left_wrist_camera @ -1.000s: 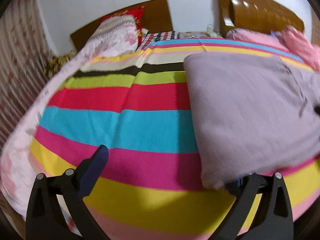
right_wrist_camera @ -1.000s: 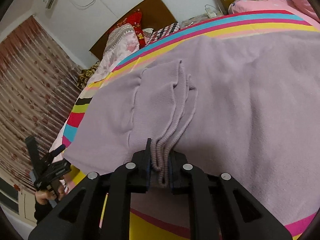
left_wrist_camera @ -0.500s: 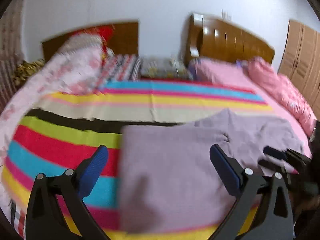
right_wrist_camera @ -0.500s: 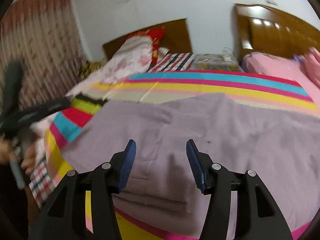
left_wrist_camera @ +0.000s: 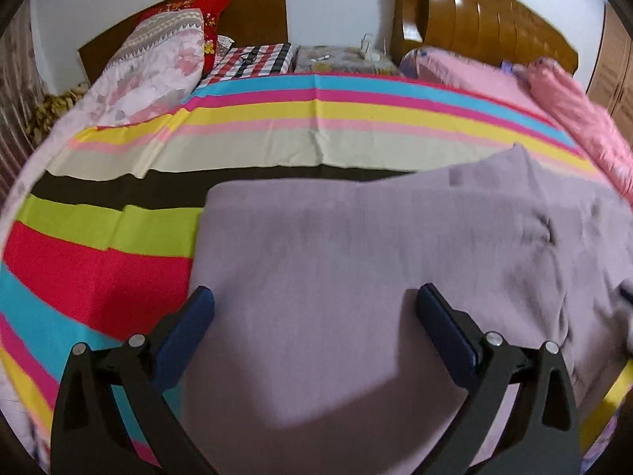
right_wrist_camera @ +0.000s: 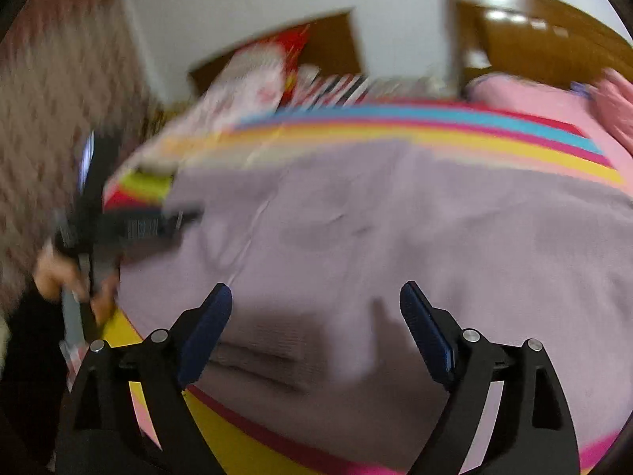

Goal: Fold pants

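The lilac knit pants (left_wrist_camera: 356,245) lie folded on the striped bed cover (left_wrist_camera: 118,253); they also fill the right wrist view (right_wrist_camera: 395,229). My left gripper (left_wrist_camera: 314,297) is open and empty, hovering over the left part of the pants. My right gripper (right_wrist_camera: 314,295) is open and empty above the pants' near edge, where ribbed cuffs (right_wrist_camera: 253,356) show. The left gripper also shows at the left of the blurred right wrist view (right_wrist_camera: 118,225), held in a hand.
A floral pillow (left_wrist_camera: 154,67) and red cushion (left_wrist_camera: 209,4) lie at the far left against a headboard. A second bed with pink bedding (left_wrist_camera: 494,79) and wooden headboard (left_wrist_camera: 474,16) is at far right. A curtain (right_wrist_camera: 47,126) hangs at left.
My right gripper let go of the pants' cuffs, opened and lifted back. My left gripper moved right from the bare cover to over the pants. The pants now lie folded.
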{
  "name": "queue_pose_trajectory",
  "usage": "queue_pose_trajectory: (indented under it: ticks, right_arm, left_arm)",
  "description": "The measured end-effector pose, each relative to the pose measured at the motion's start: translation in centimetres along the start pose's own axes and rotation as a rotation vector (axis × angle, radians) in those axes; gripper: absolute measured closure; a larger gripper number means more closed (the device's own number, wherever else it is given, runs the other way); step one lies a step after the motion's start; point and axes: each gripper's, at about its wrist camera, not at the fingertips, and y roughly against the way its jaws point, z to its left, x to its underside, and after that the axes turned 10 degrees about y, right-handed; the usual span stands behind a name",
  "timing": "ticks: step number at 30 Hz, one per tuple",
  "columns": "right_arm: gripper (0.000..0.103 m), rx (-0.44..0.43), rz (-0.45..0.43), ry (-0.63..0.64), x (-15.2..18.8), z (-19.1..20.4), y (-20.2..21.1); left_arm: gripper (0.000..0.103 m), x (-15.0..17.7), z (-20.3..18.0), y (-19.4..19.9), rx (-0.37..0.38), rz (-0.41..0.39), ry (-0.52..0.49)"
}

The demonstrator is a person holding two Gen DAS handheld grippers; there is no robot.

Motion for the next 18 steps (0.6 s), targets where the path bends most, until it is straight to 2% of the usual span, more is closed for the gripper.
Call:
queue_pose_trajectory:
  ticks: [3,5,8,9,10,11,12,16,18]
  right_arm:
    - [0.018,0.055,-0.164,-0.246,1.9,-6.6,7.1]
    - [0.018,0.086,-0.251,-0.452,4.7,-11.8,11.7]
    - [0.018,0.150,-0.318,-0.653,9.2,-17.3,16.4]
    - [0.018,0.188,-0.301,-0.682,10.1,-18.7,16.9]
    - [0.018,0.235,-0.232,-0.700,10.9,-20.4,16.7]
    - [0.018,0.254,-0.172,-0.699,11.2,-21.5,16.0]
    - [0.018,0.260,-0.153,-0.698,11.2,-22.0,15.6]
    - [0.018,0.201,-0.120,-0.691,10.2,-23.8,13.1]
    - [0.018,0.204,-0.051,-0.652,8.8,-23.7,11.2]
  left_arm:
    - [0.001,1.0,0.6,1.1,-0.028,-0.003,0.025]
    - [0.001,1.7,0.6,2.1,-0.065,-0.013,0.041]
    - [0.002,2.4,0.0,3.9,-0.121,-0.073,0.044]
    - [0.002,2.6,-0.6,4.6,-0.117,-0.096,0.034]
    - [0.002,2.6,-1.4,5.1,-0.092,-0.109,0.024]
    - [0.002,2.5,-2.3,5.5,-0.055,-0.111,0.013]
    - [0.002,2.4,-3.4,5.7,-0.020,-0.109,-0.004]
    - [0.002,2.5,-7.6,5.5,0.020,-0.106,-0.096]
    - [0.002,3.0,-9.5,4.8,0.056,-0.067,-0.130]
